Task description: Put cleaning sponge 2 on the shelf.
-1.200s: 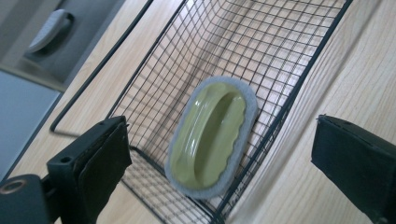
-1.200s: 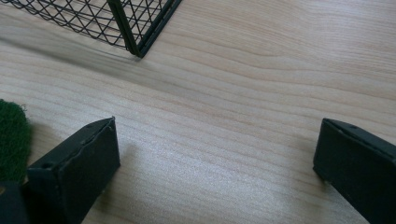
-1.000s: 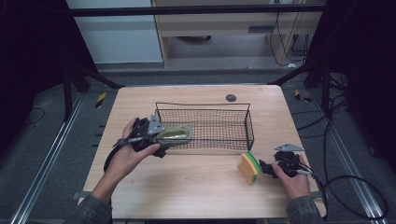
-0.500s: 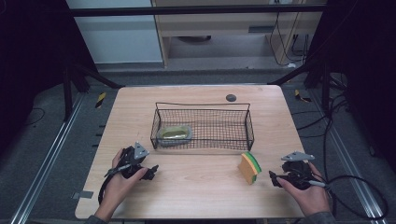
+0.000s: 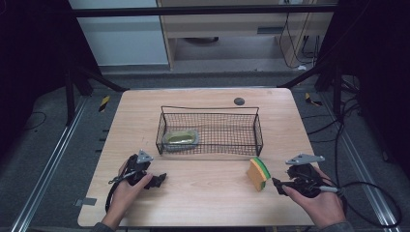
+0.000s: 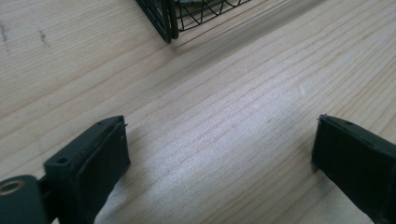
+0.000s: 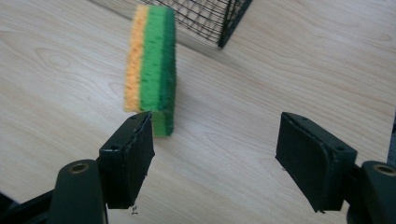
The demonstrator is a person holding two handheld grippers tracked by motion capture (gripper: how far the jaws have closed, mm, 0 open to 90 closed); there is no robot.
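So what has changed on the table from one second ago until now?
The left gripper left the green item in the basket and came back to the near table edge, jaws open and empty. The right gripper drew back from the sponge; its jaws have just been closing, nothing between them. The sponge stands on edge as before, and the basket kept its place.

Wooden table [image 5: 208, 203]; grey floor [image 5: 43, 159]; dark surroundings
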